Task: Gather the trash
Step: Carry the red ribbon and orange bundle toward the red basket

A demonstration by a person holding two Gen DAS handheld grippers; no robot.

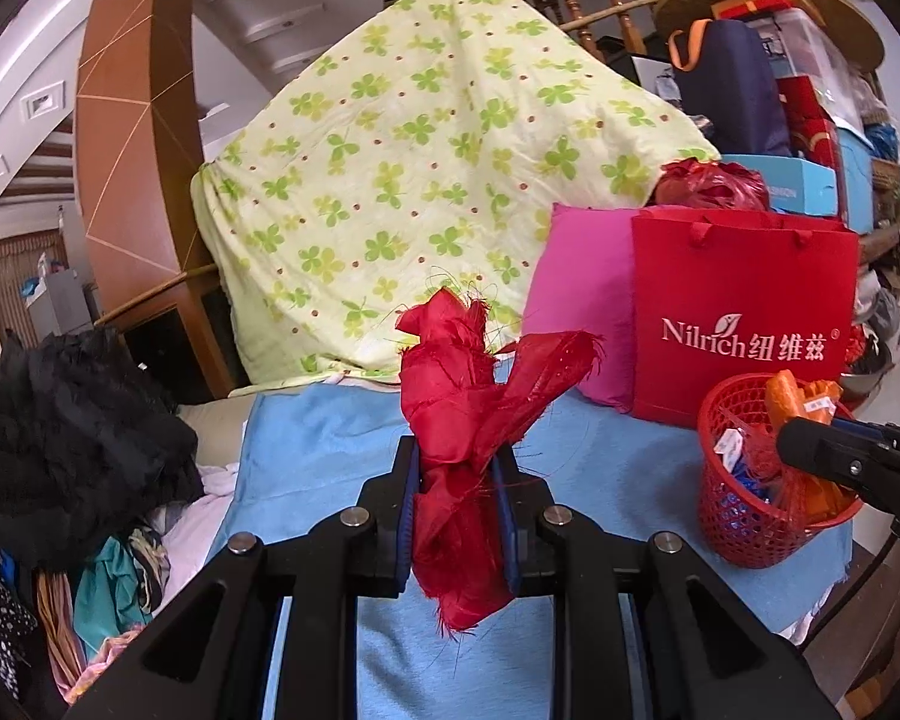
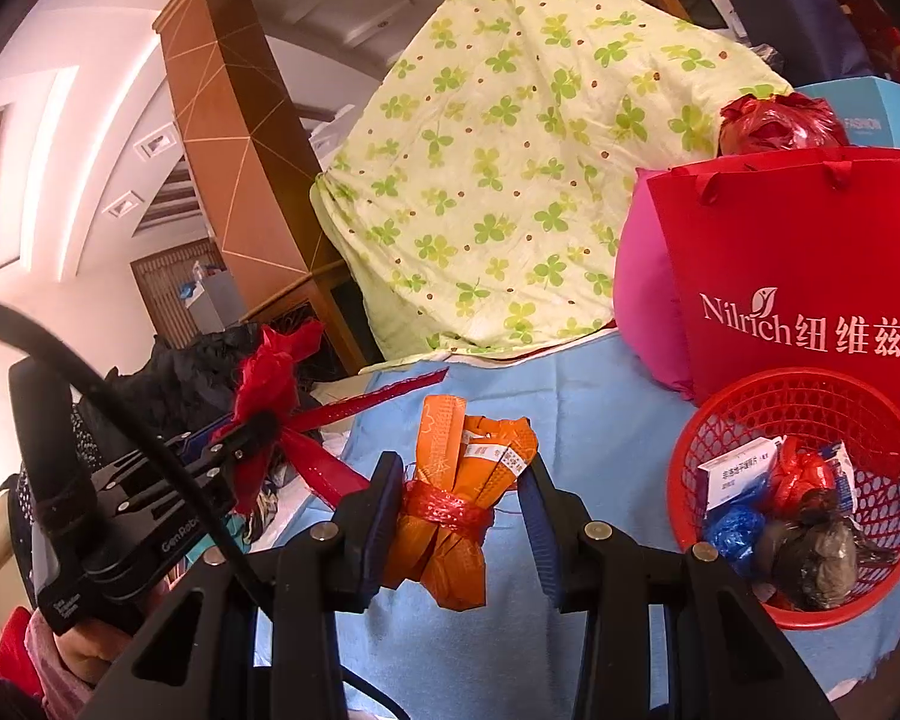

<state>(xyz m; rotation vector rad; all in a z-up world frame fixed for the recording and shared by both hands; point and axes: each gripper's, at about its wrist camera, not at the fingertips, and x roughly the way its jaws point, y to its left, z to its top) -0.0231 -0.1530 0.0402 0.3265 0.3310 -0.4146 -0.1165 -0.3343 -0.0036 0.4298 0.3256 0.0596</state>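
Observation:
My left gripper [image 1: 456, 468] is shut on a frayed red cloth scrap [image 1: 468, 402] and holds it above the blue cloth [image 1: 330, 450]. It also shows in the right wrist view [image 2: 258, 420], at the left, with the red scrap [image 2: 276, 360]. My right gripper [image 2: 462, 480] is shut on an orange wrapper bundle [image 2: 468, 480] tied with red string, left of the red mesh basket [image 2: 720, 420]. In the left wrist view the right gripper [image 1: 810, 450] holds the orange bundle [image 1: 792, 396] at the basket [image 1: 744, 516]. The basket holds a small box, blue and red bags and a dark wad.
A red Nilrich paper bag [image 1: 744, 312] and a pink cushion [image 1: 582, 300] stand behind the basket. A clover-print quilt [image 1: 420, 168] rises at the back. Black clothing [image 1: 60, 438] lies piled at the left. Boxes and bags [image 1: 810, 120] are stacked at the far right.

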